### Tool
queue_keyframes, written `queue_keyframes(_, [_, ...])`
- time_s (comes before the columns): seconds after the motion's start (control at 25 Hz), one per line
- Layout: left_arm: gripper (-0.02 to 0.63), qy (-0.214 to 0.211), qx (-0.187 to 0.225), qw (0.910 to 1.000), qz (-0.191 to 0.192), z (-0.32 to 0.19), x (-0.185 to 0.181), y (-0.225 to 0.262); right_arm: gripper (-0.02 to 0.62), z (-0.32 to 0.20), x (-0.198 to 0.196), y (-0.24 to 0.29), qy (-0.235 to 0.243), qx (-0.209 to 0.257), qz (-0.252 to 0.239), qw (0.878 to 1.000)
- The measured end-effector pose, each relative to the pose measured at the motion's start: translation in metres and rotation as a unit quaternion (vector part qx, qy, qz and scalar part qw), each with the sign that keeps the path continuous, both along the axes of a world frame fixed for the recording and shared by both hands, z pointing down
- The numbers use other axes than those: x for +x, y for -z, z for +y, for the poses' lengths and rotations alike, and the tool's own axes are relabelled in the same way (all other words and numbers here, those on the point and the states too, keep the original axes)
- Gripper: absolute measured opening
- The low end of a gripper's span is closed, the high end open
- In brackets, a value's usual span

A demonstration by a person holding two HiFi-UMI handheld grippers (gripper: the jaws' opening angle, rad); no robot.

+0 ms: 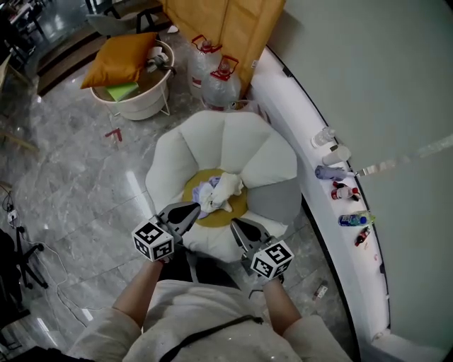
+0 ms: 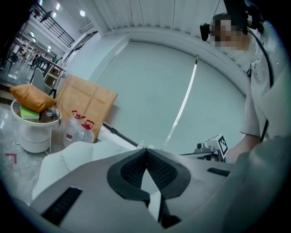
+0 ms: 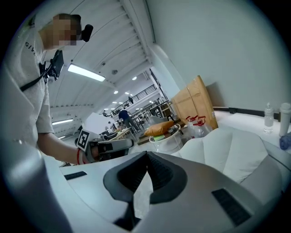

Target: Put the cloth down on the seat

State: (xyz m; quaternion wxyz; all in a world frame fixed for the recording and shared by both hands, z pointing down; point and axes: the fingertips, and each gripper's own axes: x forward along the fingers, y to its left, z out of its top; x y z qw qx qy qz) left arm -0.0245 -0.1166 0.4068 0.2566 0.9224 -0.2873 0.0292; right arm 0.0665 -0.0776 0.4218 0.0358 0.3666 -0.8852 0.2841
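A crumpled white and pale lilac cloth (image 1: 221,191) lies on the round yellow seat (image 1: 239,206) of a white shell-shaped chair (image 1: 212,141). Neither gripper touches the cloth. My left gripper (image 1: 194,208) hangs just left of it by the seat's front edge, its jaws shut with nothing between them (image 2: 145,150). Over the chair's front rim, below and right of the cloth, my right gripper (image 1: 238,225) is shut and empty as well (image 3: 146,153). Each gripper view shows the other gripper: the right one (image 2: 211,145) and the left one (image 3: 107,148). The cloth is hidden in both gripper views.
A white tub (image 1: 138,99) holding an orange cushion (image 1: 120,60) stands at the back left. Two water jugs (image 1: 219,85) and brown cardboard (image 1: 226,21) stand behind the chair. A curved white ledge (image 1: 311,113) with several bottles (image 1: 340,177) runs along the right.
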Motion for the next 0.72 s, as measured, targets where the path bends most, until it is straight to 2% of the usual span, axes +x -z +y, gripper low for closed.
queue_keyframes(0.32, [0.014, 0.02, 0.024, 0.9993, 0.019, 0.033, -0.02, 0.057, 0.017, 0.029, 0.007, 0.049, -0.008, 0.017, -0.004, 1.0])
queue_keyframes(0.72, [0.014, 0.03, 0.046, 0.9981, 0.029, 0.063, -0.026, 0.101, 0.017, 0.061, 0.019, 0.096, -0.019, 0.055, -0.017, 0.998])
